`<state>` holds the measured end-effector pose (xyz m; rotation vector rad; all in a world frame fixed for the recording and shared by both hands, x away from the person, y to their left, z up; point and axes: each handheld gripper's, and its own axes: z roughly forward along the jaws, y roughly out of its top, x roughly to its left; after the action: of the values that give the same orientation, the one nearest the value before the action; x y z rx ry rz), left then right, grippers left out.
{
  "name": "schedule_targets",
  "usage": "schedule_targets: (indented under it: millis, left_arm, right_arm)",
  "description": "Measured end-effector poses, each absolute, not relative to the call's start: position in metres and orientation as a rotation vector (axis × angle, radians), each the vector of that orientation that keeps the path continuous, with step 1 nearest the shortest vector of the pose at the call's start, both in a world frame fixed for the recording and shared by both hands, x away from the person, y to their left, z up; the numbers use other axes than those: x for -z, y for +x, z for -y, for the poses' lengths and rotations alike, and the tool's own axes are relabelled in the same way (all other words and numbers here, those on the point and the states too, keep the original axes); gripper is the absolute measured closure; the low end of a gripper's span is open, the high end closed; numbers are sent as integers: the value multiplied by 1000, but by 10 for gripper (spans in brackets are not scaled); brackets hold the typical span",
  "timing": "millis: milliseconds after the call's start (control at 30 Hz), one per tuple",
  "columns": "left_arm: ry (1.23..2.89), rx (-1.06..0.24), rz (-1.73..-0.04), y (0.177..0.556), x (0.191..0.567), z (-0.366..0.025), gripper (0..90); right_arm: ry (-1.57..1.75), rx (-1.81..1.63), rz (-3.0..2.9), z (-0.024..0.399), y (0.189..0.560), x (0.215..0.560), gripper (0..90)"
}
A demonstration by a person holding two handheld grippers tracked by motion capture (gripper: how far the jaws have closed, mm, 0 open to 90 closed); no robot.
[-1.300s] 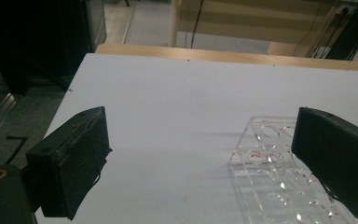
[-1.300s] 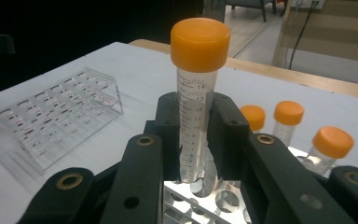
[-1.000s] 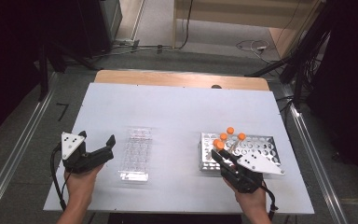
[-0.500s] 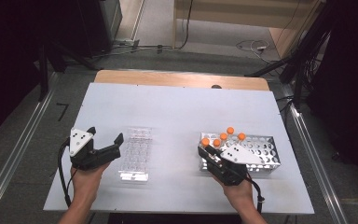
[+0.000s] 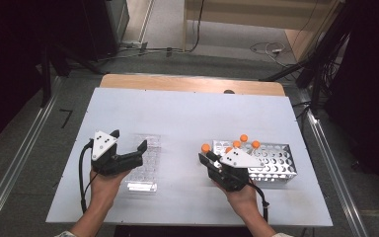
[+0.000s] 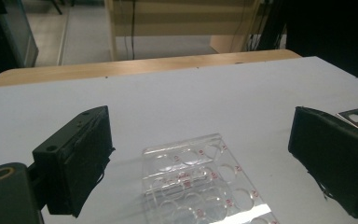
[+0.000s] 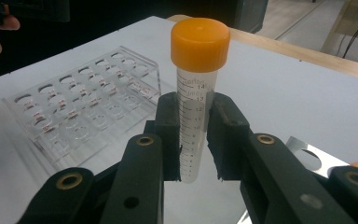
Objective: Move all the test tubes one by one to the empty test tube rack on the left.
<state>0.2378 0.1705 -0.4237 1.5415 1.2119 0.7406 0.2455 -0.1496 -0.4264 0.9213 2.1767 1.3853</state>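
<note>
Orange-capped tube point(image 7: 196, 93) stands squeezed in the right gripper point(image 7: 193, 140). Left gripper point(image 6: 205, 163) is wide open over the clear rack point(image 6: 200, 182).

On the white worktop point(image 5: 187, 113) we list: a clear plastic tube rack point(image 5: 143, 163) at left; a perforated metal tube rack point(image 5: 271, 160) well apart at right, three orange-capped tubes point(image 5: 244, 138) standing in it. An orange-capped clear graduated tube point(image 7: 193, 98) sits upright between the racks, beside the metal one, in the right tool point(image 7: 191, 135). The left tool point(image 5: 128, 150) straddles the clear rack's near-left end.
</note>
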Motion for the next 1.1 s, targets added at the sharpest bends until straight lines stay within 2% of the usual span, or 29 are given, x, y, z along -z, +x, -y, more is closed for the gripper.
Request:
schedule_targets:
  millis: [800,1100]
  left_arm:
    - [1652,-595,-997,245,418,-118,148]
    - [1665,-527,-923,244,416,-107,228]
  right_arm:
    - [883,-1372,-2250,115,260,434,726]
    - [871,-1368,-2273,106,262,436,726]
